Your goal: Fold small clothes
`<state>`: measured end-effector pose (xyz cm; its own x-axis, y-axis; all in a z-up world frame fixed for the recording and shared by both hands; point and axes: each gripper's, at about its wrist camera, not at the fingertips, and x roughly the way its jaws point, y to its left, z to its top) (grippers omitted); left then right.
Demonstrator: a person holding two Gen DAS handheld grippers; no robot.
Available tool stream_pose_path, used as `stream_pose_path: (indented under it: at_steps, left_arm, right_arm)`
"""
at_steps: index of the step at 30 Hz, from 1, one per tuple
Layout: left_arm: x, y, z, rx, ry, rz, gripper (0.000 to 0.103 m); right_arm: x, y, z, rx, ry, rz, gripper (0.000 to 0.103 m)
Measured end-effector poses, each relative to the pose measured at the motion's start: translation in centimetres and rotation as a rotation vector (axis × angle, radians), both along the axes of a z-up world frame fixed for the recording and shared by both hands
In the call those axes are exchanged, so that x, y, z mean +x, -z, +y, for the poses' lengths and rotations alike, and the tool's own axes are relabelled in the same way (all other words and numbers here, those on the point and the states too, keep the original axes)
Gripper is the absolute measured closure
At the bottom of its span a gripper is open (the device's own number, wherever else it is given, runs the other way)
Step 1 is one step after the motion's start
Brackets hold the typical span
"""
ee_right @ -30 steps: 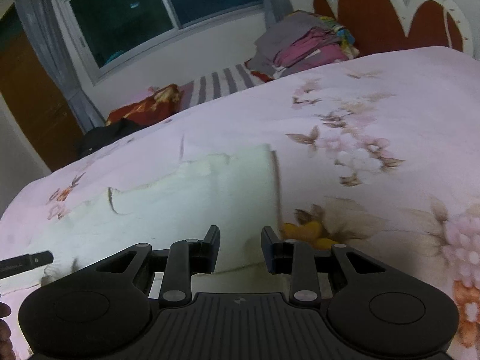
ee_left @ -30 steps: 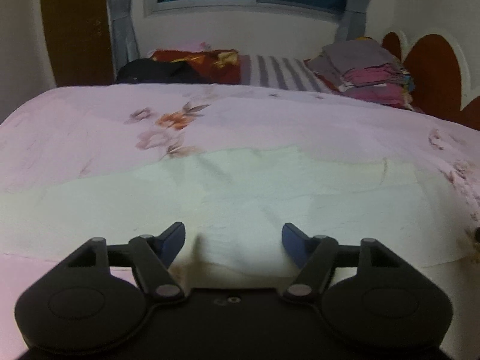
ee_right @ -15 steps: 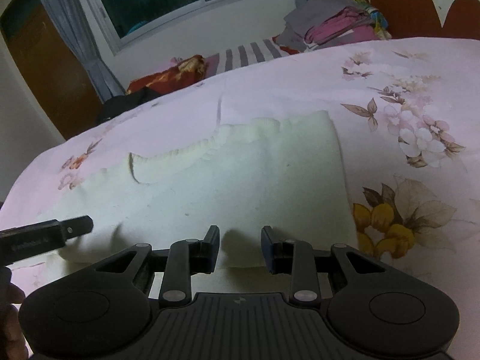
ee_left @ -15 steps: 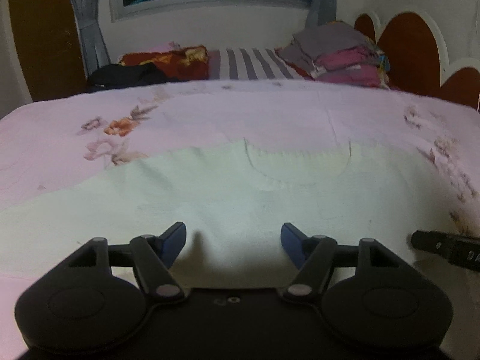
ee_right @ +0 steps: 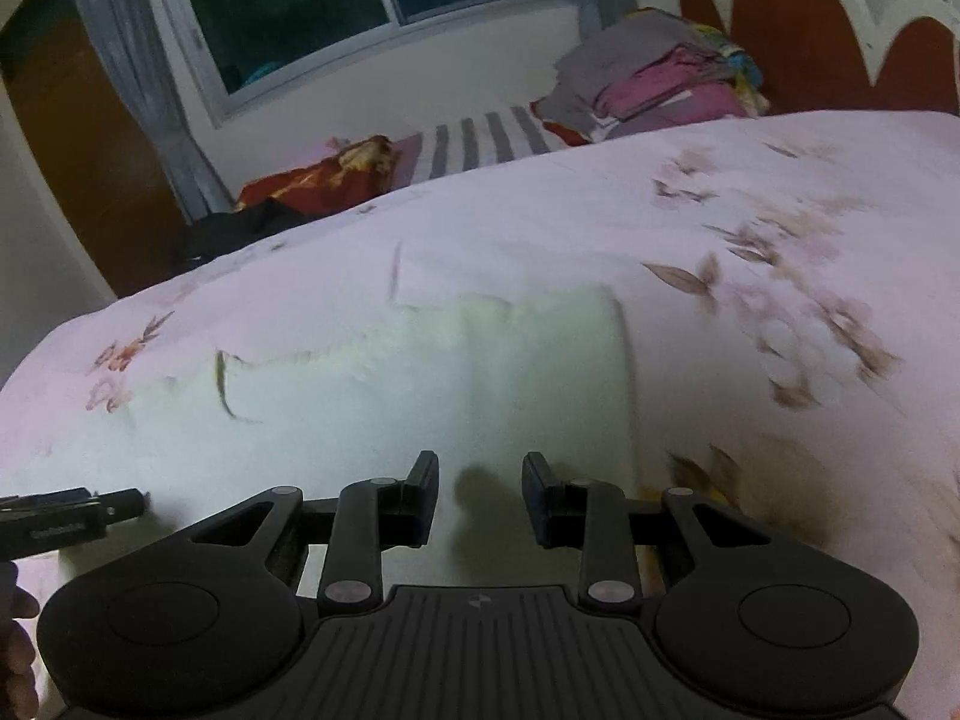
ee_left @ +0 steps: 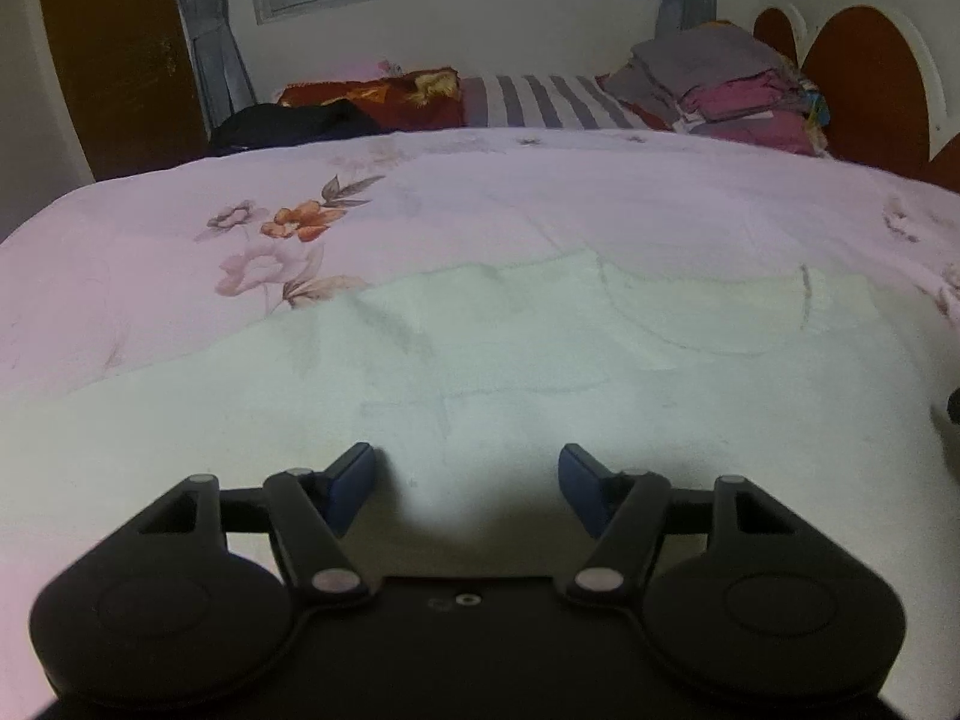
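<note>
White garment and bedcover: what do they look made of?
White garment: looks like soft knit or fleece, matte, with a fuzzy, slightly ragged far edge; blur leaves the weave open. Bedcover: thin woven cloth, probably cotton or a blend, matte, pink with printed flowers and fine creases.

The flower print (ee_right: 798, 330) is motion-blurred; a hand (ee_right: 15, 648) is cut by the edge.
</note>
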<state>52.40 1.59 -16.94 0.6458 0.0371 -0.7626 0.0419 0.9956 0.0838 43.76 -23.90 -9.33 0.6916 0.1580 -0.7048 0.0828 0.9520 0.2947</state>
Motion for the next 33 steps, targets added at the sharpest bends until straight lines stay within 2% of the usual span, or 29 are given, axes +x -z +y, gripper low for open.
stream_pose_path:
  at_steps: [2, 4, 5, 7, 10, 12, 13, 15, 18, 22, 24, 26, 28, 30, 31, 33]
  left_arm:
    - [0.8, 0.4, 0.4, -0.004, -0.011, 0.002, 0.027]
    - [1.1, 0.1, 0.8, -0.016, -0.018, 0.007, 0.03]
    - [1.1, -0.2, 0.9, -0.011, -0.019, 0.003, 0.034]
    - [1.1, -0.9, 0.8, -0.024, -0.008, -0.005, 0.038]
    - [1.5, -1.5, -0.6, -0.067, 0.047, -0.029, 0.038]
    - [2.1, -1.2, -2.0, -0.079, 0.086, -0.014, 0.038]
    - [2.5, -0.8, -2.6, -0.083, 0.109, 0.0, 0.038]
    - [2.9, 0.4, -3.2, -0.048, 0.121, 0.032, 0.036]
    - [2.6, 0.3, -3.2, -0.023, 0.14, 0.03, 0.037]
    - [0.2, -0.6, -2.6, -0.037, 0.153, 0.006, 0.038]
    - [-1.4, -0.4, -2.2, -0.043, 0.157, 0.009, 0.037]
    - [-2.7, 0.3, -1.5, -0.066, 0.141, 0.032, 0.036]
    - [-4.2, 0.2, -1.2, -0.07, 0.131, 0.016, 0.036]
    - [-5.2, -0.2, -1.5, -0.035, 0.142, 0.007, 0.036]
    - [-5.5, -0.4, -1.4, -0.038, 0.142, -0.002, 0.036]
    - [-5.7, -0.4, -1.2, -0.061, 0.15, -0.01, 0.029]
  right_arm:
    - [1.5, 0.4, 0.7, -0.01, -0.033, 0.006, 0.072]
    - [3.0, 1.1, 0.6, -0.081, -0.024, 0.025, 0.072]
    - [3.8, 1.4, -0.5, -0.087, 0.02, 0.037, 0.072]
    - [4.7, 1.7, -2.7, -0.045, 0.084, 0.037, 0.072]
    - [6.3, 1.3, -3.6, -0.053, 0.064, 0.013, 0.072]
    - [7.9, 1.7, -3.7, -0.052, 0.052, 0.034, 0.072]
    - [8.8, 2.3, -3.7, -0.093, 0.064, 0.069, 0.079]
    - [9.8, 2.7, -3.8, -0.151, 0.065, 0.072, 0.086]
    - [10.2, 2.4, -4.1, -0.159, 0.049, 0.103, 0.087]
    - [8.1, 1.5, -3.6, -0.131, 0.012, 0.119, 0.087]
    - [5.5, 0.8, -2.4, -0.103, -0.032, 0.109, 0.087]
    - [2.1, 1.0, -1.0, -0.132, -0.064, 0.128, 0.087]
    - [-1.1, 1.6, -0.6, -0.15, -0.054, 0.127, 0.087]
    - [-3.3, 1.2, 0.0, -0.21, -0.048, 0.114, 0.087]
    - [-3.9, 0.8, 0.0, -0.211, -0.034, 0.111, 0.087]
    - [-4.7, -0.1, -0.1, -0.156, -0.009, 0.08, 0.087]
